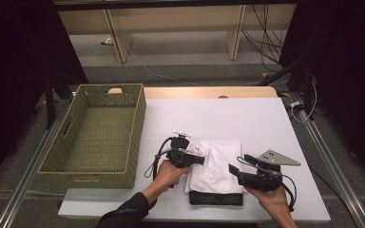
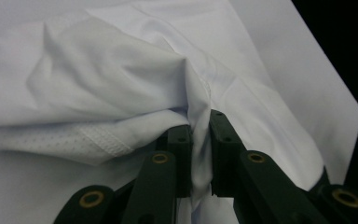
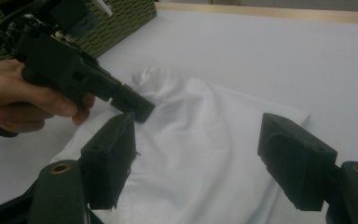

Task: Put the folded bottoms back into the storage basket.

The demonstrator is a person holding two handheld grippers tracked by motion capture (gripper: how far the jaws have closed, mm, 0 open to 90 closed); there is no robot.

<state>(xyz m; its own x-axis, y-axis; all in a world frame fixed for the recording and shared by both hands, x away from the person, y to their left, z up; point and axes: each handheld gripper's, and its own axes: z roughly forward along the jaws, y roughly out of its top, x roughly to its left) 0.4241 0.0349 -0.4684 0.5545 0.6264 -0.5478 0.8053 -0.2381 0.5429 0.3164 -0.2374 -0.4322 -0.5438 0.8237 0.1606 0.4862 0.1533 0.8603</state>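
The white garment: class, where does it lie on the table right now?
In the high view the white garment lies near the table's front edge, right of the woven basket, between the left gripper, which pinches its fabric, and the open right gripper.

I see a white table (image 1: 247,118) carrying a woven basket (image 1: 97,133) well left of both jaws, and a white garment (image 1: 218,164), perhaps black-banded, between them, pinched by the left pair.

Grey carpeted floor (image 1: 190,71), pale wooden shelving (image 1: 171,21), dark curtains (image 1: 9,47) both sides.
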